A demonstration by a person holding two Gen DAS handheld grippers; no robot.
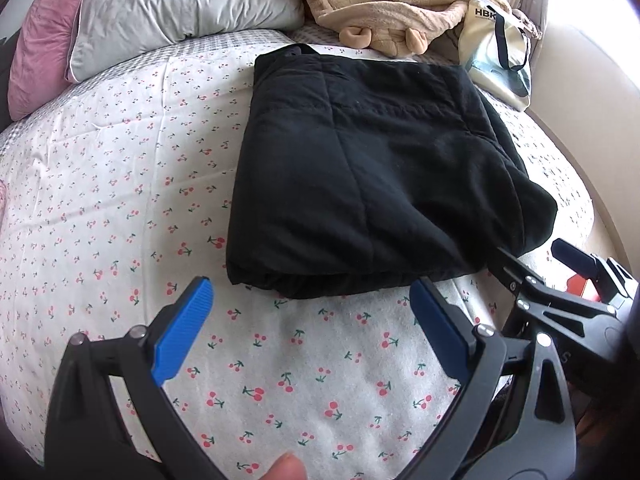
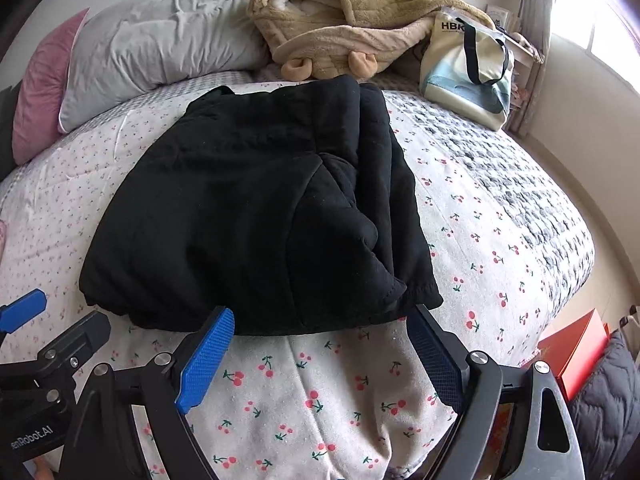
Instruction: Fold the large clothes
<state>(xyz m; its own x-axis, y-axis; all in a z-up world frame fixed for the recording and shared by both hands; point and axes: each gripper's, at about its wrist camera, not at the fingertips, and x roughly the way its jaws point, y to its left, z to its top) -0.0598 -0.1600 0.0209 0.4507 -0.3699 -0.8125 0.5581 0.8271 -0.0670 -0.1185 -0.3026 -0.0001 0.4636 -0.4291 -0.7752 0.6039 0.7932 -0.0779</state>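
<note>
A: Entry. Black garment (image 1: 372,168) lies folded into a thick, roughly square bundle on the bed (image 1: 120,184), about mid-width, its near edge close to the bed's near edge. Where are the tools?

B: Left gripper (image 1: 312,316) hangs over bare cherry-print cover just short of the bundle's near edge, jaws wide, nothing between them. Its blue pads (image 1: 184,328) touch no cloth. A fingertip (image 1: 286,467) shows at the bottom of the left view.

A: Right side?

B: Right gripper (image 2: 324,344) sits at the same near edge, jaws wide, pads (image 2: 206,360) clear of the fabric; the tips look level with the hem, but contact cannot be told. Bundle is loose there, folds bulging at its right corner.

A: The two tools relative to each other?

B: Side by side, near, apart.

A: Rest of the bed?

B: Far edge: grey pillow (image 1: 180,4) and pink pillow (image 1: 40,44) at the far-left corner, tan fleece robe (image 2: 360,20) in the middle, tote bag (image 2: 468,72) far right. Red box (image 2: 576,352) beside the bed's right edge, below it.
</note>
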